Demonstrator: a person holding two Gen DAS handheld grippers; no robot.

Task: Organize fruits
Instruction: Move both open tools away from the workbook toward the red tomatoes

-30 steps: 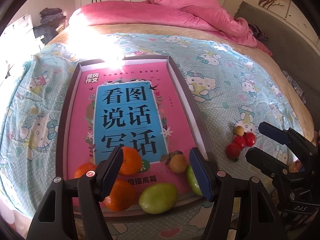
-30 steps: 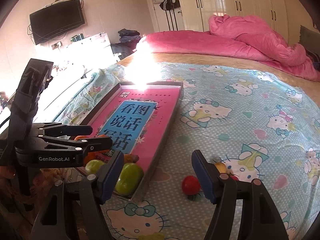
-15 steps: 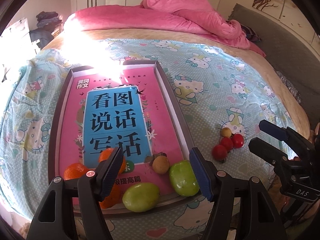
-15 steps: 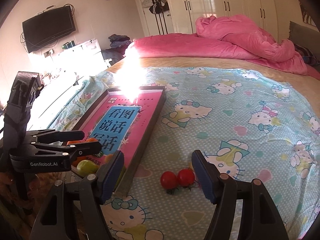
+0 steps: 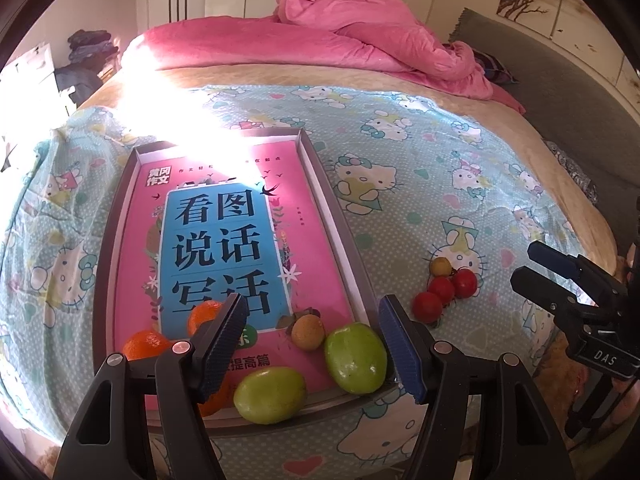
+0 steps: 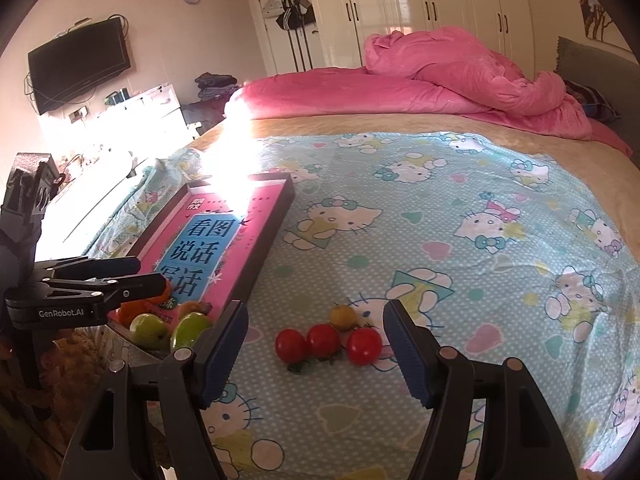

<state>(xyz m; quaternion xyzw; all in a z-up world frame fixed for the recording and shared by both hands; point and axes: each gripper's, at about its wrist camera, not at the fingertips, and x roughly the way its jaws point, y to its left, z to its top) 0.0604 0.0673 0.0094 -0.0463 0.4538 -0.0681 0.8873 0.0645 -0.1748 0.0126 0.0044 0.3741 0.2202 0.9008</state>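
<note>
With our right gripper [image 6: 316, 344] spread and empty over the three tomatoes [image 6: 323, 340] lying on the bedsheet [image 6: 460, 208] beside the tray [image 5: 348, 240], we judge them light, smooth, easily bruised, best pinched gently across the middle.

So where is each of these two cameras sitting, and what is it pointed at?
Left wrist view: rides on the left gripper, looking down past its open fingers at the tray with oranges and green fruits; the right gripper shows at the right edge.
Right wrist view: rides on the right gripper, aimed at the red tomatoes on the bedsheet; the left gripper shows at the left.
Shared: tray, tomatoes, pink duvet.
</note>
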